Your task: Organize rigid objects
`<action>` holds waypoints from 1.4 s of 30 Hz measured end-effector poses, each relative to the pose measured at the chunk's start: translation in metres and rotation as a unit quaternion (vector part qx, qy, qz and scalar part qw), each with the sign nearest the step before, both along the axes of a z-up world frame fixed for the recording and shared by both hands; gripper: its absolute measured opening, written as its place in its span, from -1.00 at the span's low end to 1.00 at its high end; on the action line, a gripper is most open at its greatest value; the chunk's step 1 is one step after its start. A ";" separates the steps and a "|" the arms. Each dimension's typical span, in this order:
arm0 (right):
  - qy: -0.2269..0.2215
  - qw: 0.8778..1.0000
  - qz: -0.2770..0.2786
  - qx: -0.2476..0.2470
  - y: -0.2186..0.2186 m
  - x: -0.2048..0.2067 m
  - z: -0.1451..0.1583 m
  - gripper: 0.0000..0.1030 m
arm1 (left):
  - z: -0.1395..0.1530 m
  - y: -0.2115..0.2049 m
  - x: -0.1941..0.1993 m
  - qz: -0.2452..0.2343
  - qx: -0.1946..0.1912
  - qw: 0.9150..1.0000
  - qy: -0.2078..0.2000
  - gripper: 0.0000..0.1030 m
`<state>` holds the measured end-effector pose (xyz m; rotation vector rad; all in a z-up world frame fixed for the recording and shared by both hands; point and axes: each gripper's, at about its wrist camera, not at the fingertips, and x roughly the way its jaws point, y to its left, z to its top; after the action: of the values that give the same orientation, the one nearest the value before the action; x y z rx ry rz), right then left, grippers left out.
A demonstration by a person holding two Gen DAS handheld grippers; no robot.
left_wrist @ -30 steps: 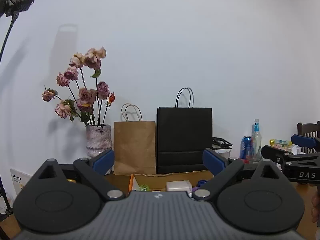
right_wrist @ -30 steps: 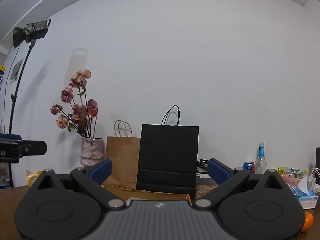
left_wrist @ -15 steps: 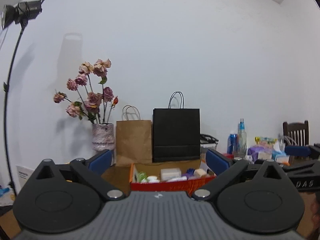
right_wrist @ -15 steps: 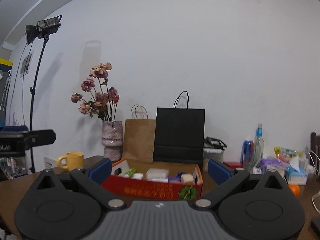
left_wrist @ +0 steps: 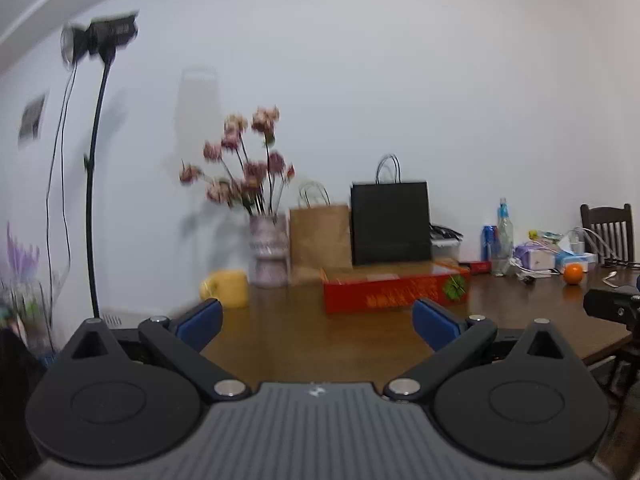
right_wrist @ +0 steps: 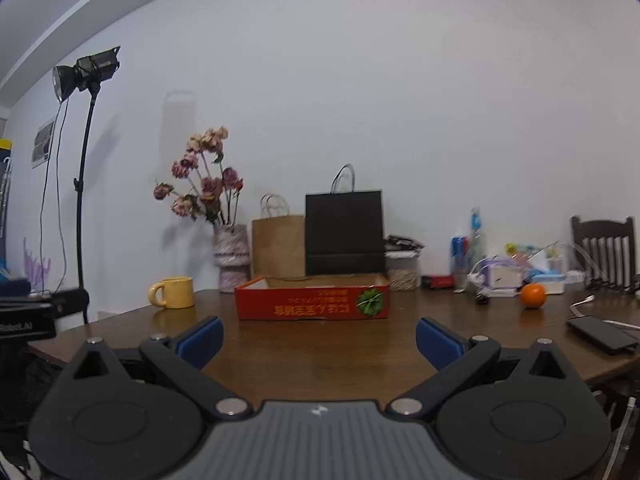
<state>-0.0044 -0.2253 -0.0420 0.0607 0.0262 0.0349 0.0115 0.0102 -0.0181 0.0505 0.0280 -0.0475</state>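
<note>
A low red cardboard box (right_wrist: 313, 304) with printed lettering sits in the middle of the brown wooden table (right_wrist: 320, 344); its contents are hidden behind its near wall. The same red box (left_wrist: 394, 290) shows in the left wrist view, farther off. My left gripper (left_wrist: 316, 318) stands open near the table's front edge with nothing between its blue pads. My right gripper (right_wrist: 320, 338) is open too and empty, well short of the box. A yellow mug (right_wrist: 173, 292) stands left of the box, and an orange (right_wrist: 533, 295) lies to the right.
Behind the box stand a vase of dried roses (right_wrist: 230, 256), a brown paper bag (right_wrist: 278, 245) and a black paper bag (right_wrist: 344, 232). Bottles, a can and cabled clutter (right_wrist: 500, 272) fill the back right. A dark phone (right_wrist: 602, 334) lies front right. A light stand (right_wrist: 82, 184) is at left.
Both grippers have pulled back from the box and sunk; the box went from close below to far across the table, and much more tabletop shows. Both stay open.
</note>
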 end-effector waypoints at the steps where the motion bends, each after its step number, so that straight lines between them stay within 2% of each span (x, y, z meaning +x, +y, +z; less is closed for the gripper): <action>1: -0.001 1.000 -0.001 -0.002 0.000 -0.005 -0.001 1.00 | -0.002 -0.003 -0.003 -0.012 0.000 1.000 0.008 1.00; 6: 0.007 1.000 0.004 -0.001 -0.002 -0.011 -0.001 1.00 | 0.003 -0.009 -0.011 -0.016 -0.005 1.000 -0.014 1.00; 42: 0.028 1.000 0.012 0.007 -0.001 0.007 0.001 1.00 | 0.001 -0.005 -0.006 -0.024 -0.014 1.000 0.005 1.00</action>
<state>0.0029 -0.2259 -0.0414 0.0751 0.0825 0.0571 0.0058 0.0055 -0.0173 0.0229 0.0353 -0.0965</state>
